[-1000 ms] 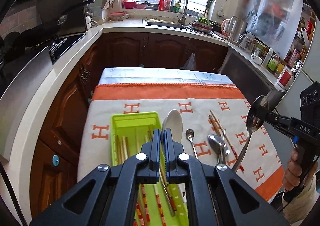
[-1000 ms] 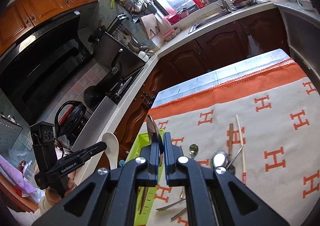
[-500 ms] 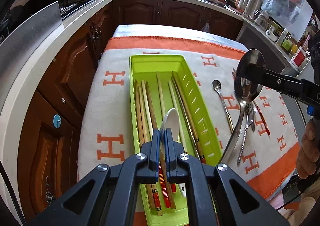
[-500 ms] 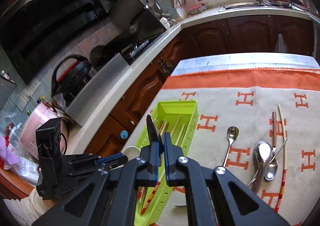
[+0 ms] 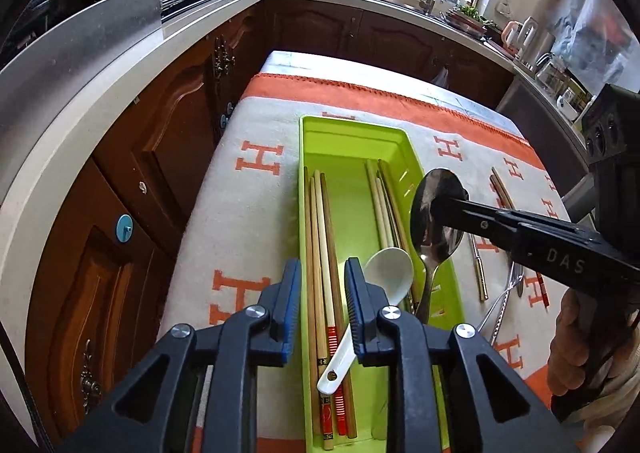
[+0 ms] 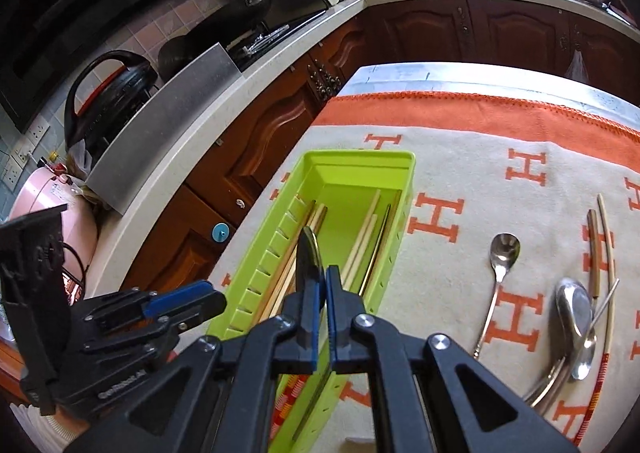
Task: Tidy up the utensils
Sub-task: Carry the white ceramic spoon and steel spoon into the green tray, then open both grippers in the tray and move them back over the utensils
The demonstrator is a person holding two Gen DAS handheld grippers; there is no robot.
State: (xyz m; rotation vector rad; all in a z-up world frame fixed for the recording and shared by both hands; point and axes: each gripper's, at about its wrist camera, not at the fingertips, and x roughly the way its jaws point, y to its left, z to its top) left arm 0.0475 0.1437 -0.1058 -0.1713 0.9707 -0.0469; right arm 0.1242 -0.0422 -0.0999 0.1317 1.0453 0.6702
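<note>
- Lying slantwise in the lime-green plastic tray, the white ceramic spoon had its bowl toward the tray's right wall and its handle across the chopsticks bundled along the left side.
- The left gripper hung over the near end of the tray; its jaws had just been opening and stood partly apart. The spoon's handle passed close under the right blue pad, and whether they still touched could not be told.
- The right gripper was closed tight on the bowl of a large steel spoon, seen edge-on from its own camera. In the left view the spoon hung bowl-up over the tray's right wall, its handle reaching down inside.
- More chopsticks lay along the tray's right side.
- On the orange-and-cream blanket to the right of the tray lay a small steel spoon, two larger spoons overlapping, and loose chopsticks beside them.
- A hand held the right gripper's grip at the right edge of the left view.
</note>
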